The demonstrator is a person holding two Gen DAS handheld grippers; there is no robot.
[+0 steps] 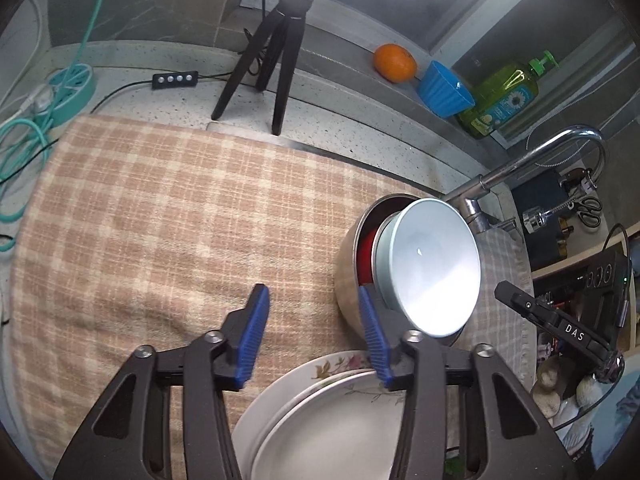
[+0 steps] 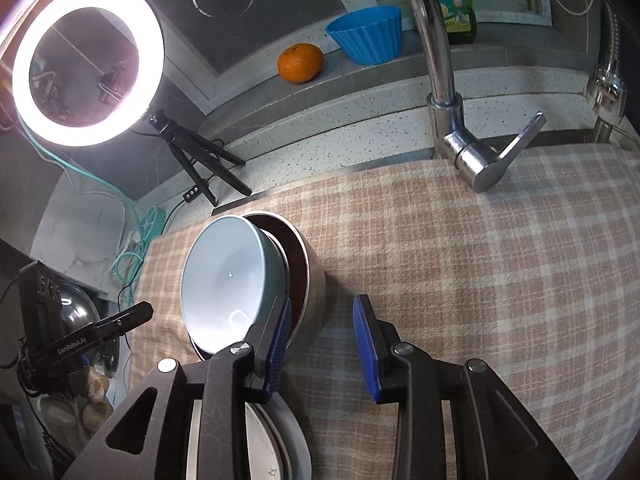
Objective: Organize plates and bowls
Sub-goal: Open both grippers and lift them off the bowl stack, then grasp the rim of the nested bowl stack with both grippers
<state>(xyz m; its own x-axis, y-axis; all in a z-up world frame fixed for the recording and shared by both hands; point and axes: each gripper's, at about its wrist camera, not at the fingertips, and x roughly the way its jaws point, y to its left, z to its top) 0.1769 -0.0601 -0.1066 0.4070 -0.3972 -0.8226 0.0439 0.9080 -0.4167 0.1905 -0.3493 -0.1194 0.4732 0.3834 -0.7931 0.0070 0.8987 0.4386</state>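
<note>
A pale blue bowl (image 1: pixel 436 268) leans tilted inside a red bowl (image 1: pixel 366 248), which is nested in a steel bowl (image 1: pixel 348 280) on the checked cloth (image 1: pixel 160 220). A stack of white floral plates (image 1: pixel 328 412) lies just in front of them. My left gripper (image 1: pixel 311 290) hangs open over the cloth, its right pad close beside the steel bowl's wall. In the right wrist view the same blue bowl (image 2: pixel 224 272) tilts left out of the steel bowl (image 2: pixel 316 280). My right gripper (image 2: pixel 320 300) is open, only cloth between its pads, its left finger (image 2: pixel 276 332) by the bowl's rim. The plates (image 2: pixel 292 440) sit under it.
A chrome faucet (image 2: pixel 440 80) rises behind the cloth. A ring light (image 2: pixel 88 64) on a black tripod (image 1: pixel 276 60) stands at the back. An orange (image 2: pixel 300 62), a blue ribbed cup (image 2: pixel 366 36) and a soap bottle (image 1: pixel 504 96) line the ledge. Teal cables (image 1: pixel 24 148) lie left.
</note>
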